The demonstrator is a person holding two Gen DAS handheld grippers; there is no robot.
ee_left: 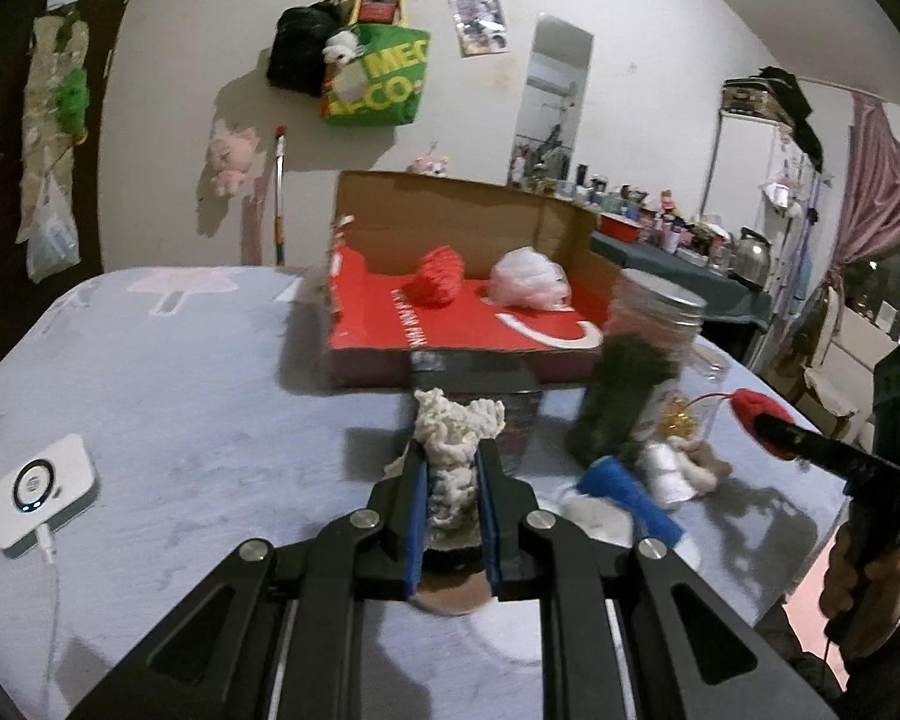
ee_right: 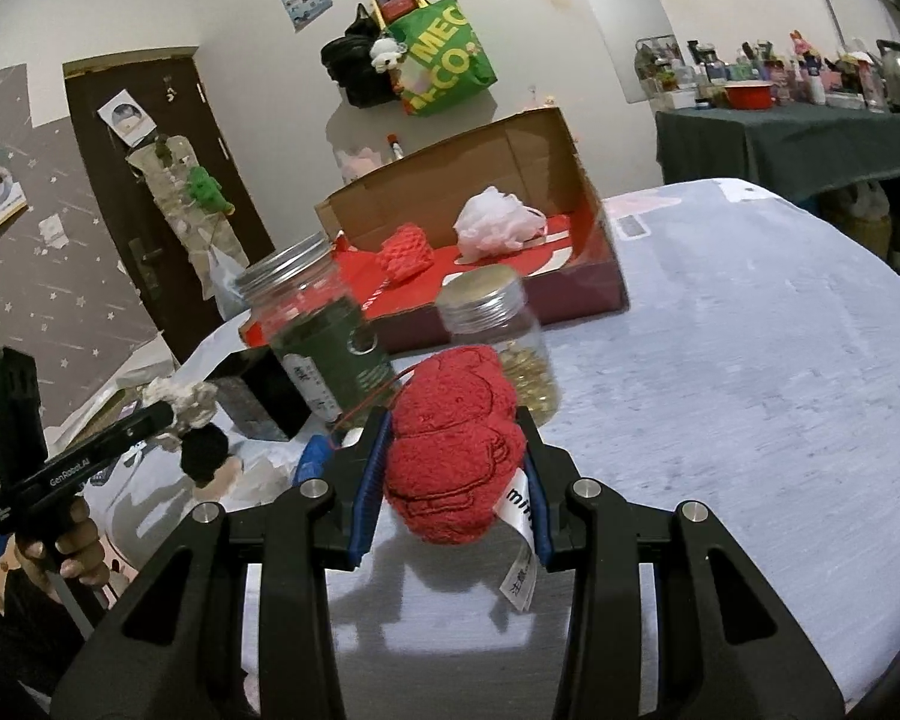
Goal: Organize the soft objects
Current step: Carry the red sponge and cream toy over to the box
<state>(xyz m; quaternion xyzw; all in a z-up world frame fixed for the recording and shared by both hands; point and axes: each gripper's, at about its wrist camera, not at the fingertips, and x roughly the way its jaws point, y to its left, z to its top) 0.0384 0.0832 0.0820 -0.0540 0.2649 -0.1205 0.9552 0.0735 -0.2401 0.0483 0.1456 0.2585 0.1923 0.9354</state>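
Soft toys: two in cardboard box (ee_right: 594,252), one per gripper, two jars.

**Lived-in home room, bedroom/living combo**

Domestic, not a lab. Work surface is a table under a soft pale-blue printed cloth (ee_left: 168,372). White wall has taped-up photos (ee_left: 479,25), shopping bags on hooks incl. a green tote (ee_left: 384,81), and a pink plush toy (ee_left: 229,157). Dark wooden door (ee_right: 150,192) beside star-pattern wallpaper (ee_right: 42,276). Side table with green cover (ee_right: 798,144) is packed with bottles, a red pot and a metal kettle (ee_left: 753,255). Pink curtain (ee_left: 882,180) at the window. A charger puck (ee_left: 45,495) lies on the cloth.
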